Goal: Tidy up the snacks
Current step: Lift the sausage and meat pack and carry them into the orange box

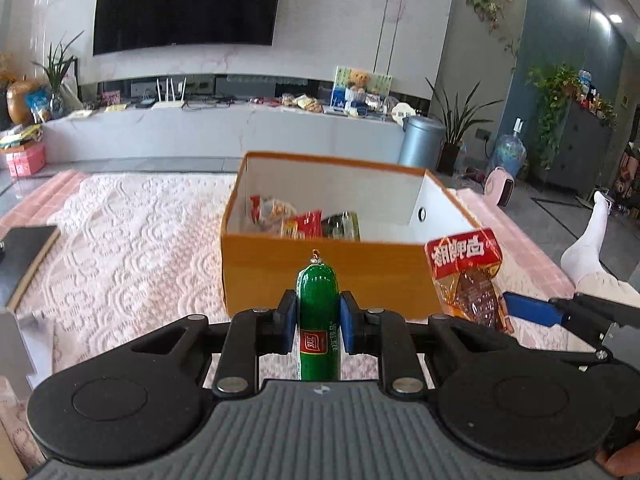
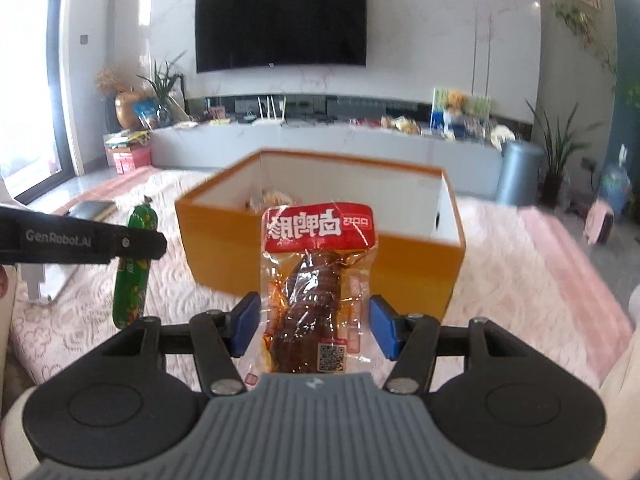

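**Both grippers loaded, box right ahead, here's what worries me**

So my left gripper is clamped about as tight as it goes on the green sausage, which sticks up between the pads with its clipped end on top. My right gripper stands roughly half open, with the red-topped meat pouch upright between its jaws. The blue pads look like they only catch the crinkly film edges, not the meat itself.

Both snacks hang in the air just short of the orange box, which sits on the pink quilted cover and already has a few packets in it.

What could go wrong, I reckon: the pouch is slippery film, so a quick swing could let it slide out before the rim. The two grippers are also close, and crowding over the box together might bump them.
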`<move>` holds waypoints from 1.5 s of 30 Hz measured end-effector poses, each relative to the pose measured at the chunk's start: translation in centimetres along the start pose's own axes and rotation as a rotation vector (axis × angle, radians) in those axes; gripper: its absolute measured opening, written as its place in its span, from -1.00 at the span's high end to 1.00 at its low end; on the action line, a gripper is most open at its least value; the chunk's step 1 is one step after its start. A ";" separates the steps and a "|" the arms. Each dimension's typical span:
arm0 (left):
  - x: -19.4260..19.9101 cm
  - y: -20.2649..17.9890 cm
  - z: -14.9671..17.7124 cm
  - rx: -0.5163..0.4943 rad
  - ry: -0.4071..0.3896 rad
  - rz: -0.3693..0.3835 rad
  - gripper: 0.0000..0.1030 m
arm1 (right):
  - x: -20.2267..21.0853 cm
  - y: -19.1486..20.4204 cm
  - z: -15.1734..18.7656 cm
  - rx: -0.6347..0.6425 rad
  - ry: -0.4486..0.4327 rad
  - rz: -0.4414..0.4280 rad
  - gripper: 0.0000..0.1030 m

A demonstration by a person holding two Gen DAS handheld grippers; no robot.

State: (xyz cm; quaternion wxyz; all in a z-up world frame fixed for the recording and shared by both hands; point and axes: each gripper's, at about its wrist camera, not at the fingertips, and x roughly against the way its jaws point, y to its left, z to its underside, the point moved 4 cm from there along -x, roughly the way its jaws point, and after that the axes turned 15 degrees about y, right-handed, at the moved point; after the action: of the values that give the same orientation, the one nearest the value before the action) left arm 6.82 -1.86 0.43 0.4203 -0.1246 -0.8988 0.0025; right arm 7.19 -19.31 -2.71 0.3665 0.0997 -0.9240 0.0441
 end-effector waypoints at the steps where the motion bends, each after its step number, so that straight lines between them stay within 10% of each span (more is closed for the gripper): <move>1: 0.2 0.0 -0.4 -0.005 -0.007 -0.004 0.54 | 0.2 0.0 -0.5 0.004 -0.010 -0.003 -0.10; 20: -1.3 0.8 -5.1 -0.010 0.010 -0.017 0.54 | -2.0 -1.0 -7.8 0.060 -0.024 -0.013 -0.10; 45: -10.9 1.3 -9.9 -0.041 0.215 -0.019 0.54 | -14.4 -4.3 -14.2 -0.042 0.302 -0.093 -0.12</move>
State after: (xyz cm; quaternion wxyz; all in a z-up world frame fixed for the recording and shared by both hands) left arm 21.31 -4.10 -1.55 0.5116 -0.1241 -0.8496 -0.0331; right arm 27.85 -19.13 -2.15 0.5050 0.1270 -0.8534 0.0223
